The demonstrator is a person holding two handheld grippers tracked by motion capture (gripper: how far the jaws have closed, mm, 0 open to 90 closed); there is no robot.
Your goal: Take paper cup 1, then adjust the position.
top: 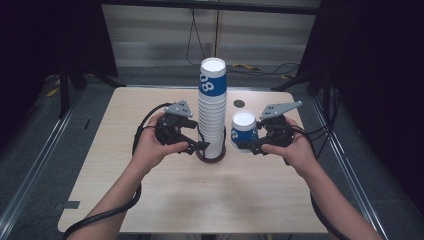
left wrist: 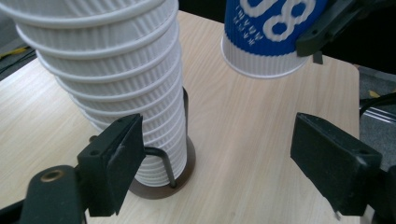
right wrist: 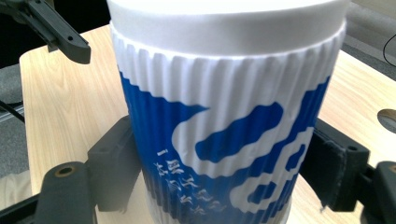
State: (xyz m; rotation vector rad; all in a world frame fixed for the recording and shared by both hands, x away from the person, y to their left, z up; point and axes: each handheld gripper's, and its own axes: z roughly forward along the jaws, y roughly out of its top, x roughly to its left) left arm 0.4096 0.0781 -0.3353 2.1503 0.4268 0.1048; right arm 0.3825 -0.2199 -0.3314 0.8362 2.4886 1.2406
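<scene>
A tall stack of cups (top: 212, 107) on a dark round base (top: 210, 155) stood mid-table, blocking passage between the grippers. At its 3 o'clock a single blue cup (top: 244, 131) crowded close. From 5 to 7 o'clock the table (top: 215, 200) lay bare.

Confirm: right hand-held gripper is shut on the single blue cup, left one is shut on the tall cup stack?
Half right. The right hand-held gripper is shut on the blue cup, but the left hand-held gripper is open, its jaws wide apart beside the cup stack, as the left gripper view shows.
</scene>
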